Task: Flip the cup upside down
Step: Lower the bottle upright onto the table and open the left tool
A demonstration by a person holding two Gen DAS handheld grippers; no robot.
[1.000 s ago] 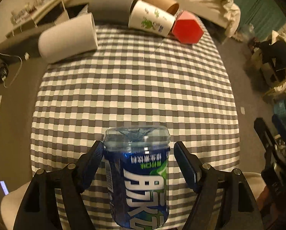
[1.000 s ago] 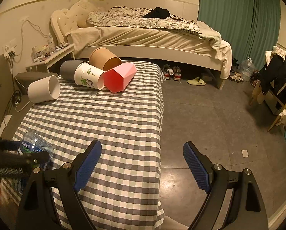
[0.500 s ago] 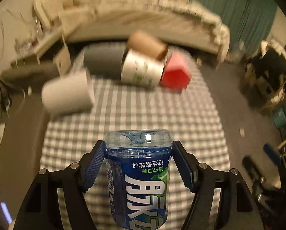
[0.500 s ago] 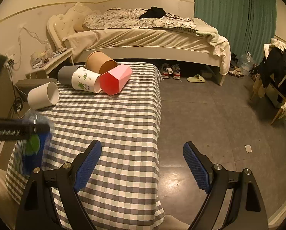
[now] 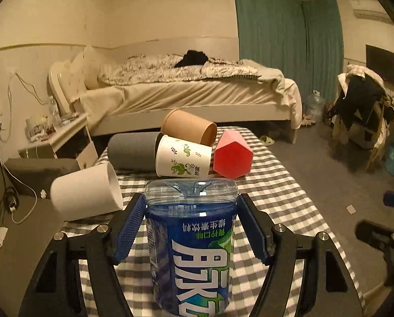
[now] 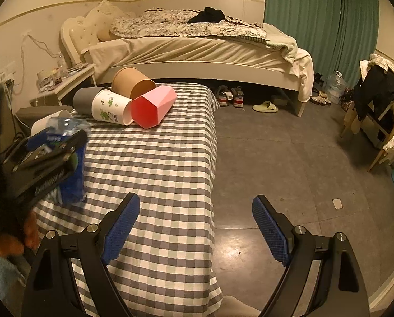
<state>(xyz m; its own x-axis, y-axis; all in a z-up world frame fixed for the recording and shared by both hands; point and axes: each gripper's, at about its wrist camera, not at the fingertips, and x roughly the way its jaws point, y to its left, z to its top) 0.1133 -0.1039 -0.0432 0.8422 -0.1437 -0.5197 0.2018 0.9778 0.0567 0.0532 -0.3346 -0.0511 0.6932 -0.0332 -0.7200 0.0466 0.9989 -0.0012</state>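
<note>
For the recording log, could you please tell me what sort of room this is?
Most likely a bedroom: an unmade bed, a cluttered nightstand beside it, and shoes on the floor.

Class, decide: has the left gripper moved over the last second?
Yes. The left gripper, shut on the blue cup, has risen and turned, judged against the red cup.

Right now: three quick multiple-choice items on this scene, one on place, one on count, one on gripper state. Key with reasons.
1. The red faceted cup lies:
A. on the floor
B. on the checkered table
C. on the bed

2. Cups lying on their sides on the table:
A. two
B. three
C. five

3. The left gripper is:
A. shut on the blue-labelled bottle
B. open, empty
C. out of view

Key: B, it rests on the checkered cloth; C, white, grey, brown, printed and red; A, both pads press the bottle's sides.
</note>
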